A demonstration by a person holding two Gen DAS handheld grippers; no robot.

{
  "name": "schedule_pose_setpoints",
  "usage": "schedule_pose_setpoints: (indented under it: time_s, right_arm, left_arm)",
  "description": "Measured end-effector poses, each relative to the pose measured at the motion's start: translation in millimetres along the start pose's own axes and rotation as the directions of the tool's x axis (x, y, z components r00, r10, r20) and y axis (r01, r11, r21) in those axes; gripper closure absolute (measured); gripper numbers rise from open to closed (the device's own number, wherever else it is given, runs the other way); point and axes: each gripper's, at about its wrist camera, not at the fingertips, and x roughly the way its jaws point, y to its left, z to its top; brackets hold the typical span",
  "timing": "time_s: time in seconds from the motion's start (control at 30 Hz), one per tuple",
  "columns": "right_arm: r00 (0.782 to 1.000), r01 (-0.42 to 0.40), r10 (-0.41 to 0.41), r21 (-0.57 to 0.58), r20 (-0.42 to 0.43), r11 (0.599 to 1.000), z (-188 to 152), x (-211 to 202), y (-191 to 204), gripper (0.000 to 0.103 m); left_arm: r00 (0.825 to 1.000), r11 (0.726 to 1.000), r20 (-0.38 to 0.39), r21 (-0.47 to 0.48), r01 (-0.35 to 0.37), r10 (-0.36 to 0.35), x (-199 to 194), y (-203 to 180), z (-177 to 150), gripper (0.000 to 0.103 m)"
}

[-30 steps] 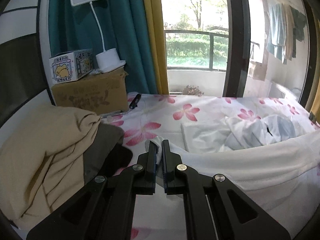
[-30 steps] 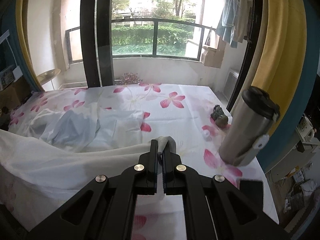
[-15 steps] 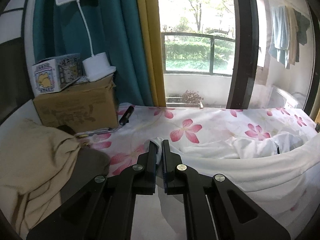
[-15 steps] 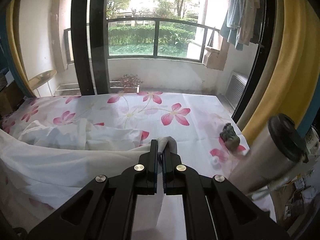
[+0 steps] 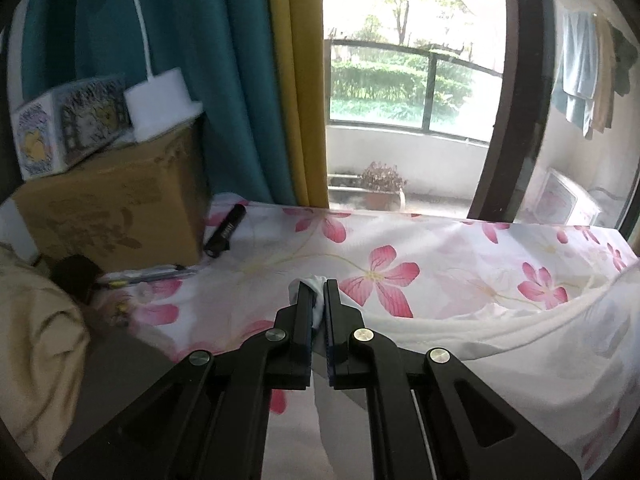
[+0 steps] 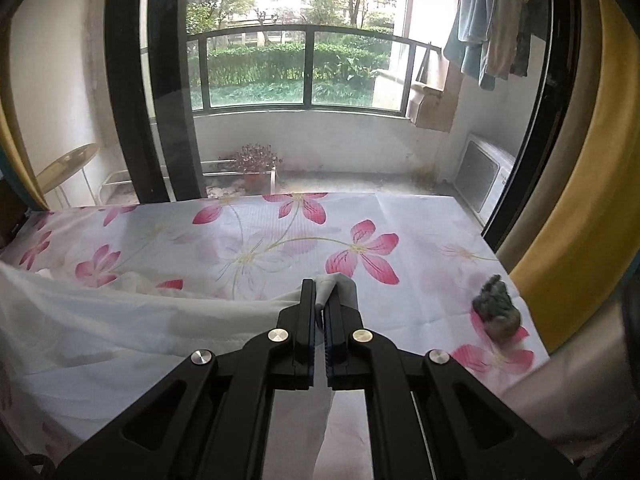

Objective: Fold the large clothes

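Note:
A large white garment (image 5: 532,344) is stretched in a band across the floral bedsheet (image 5: 420,248). My left gripper (image 5: 319,292) is shut on one corner of it, a tuft of white cloth poking out between the black fingers. In the right wrist view the same white garment (image 6: 100,328) runs off to the left, and my right gripper (image 6: 320,292) is shut on its other corner, the cloth bunched at the fingertips. Both corners hang a little above the floral bedsheet (image 6: 420,232), toward the window side of the bed.
At the left stand a cardboard box (image 5: 108,212) carrying a printed box (image 5: 64,124) and a white lamp base (image 5: 158,104). A black tube (image 5: 226,230) lies by it, a beige blanket (image 5: 36,328) nearer. A dark lump (image 6: 496,312) sits at the right bed edge, beside yellow curtains.
Both grippers have carried the garment's corners forward toward the window. The bunched white cloth ahead has dropped out of sight, and the metal flask at the right has slid out of view.

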Motion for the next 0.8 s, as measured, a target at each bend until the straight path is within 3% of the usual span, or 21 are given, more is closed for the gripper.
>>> schedule_pose_setpoints:
  time_s: [0.4,0.57,0.67,0.8]
  right_arm:
    - [0.996,-0.018,0.021,0.032,-0.085,0.999,-2.8,63.8,-2.0,0.1]
    - [0.993,-0.01,0.015,0.04,-0.119,0.999,-9.9,76.1,-3.6,0.1]
    - [0.989,0.004,0.002,0.038,-0.148,0.999,-13.6,83.1,-4.4,0.099]
    - [0.985,0.029,-0.025,0.02,-0.168,0.999,-14.1,84.7,-2.6,0.098]
  left_arm:
    - [0.992,1.0,-0.124,-0.007,-0.008,0.007,64.5,-13.4,-6.1,0.097]
    - [0.976,1.0,-0.22,-0.009,0.007,-0.009,86.9,-13.0,-12.1,0.097]
    - [0.973,1.0,-0.231,-0.02,0.011,-0.016,89.7,-11.3,-11.0,0.096]
    - [0.975,0.999,-0.223,-0.037,0.015,-0.023,85.1,-7.5,-6.0,0.087]
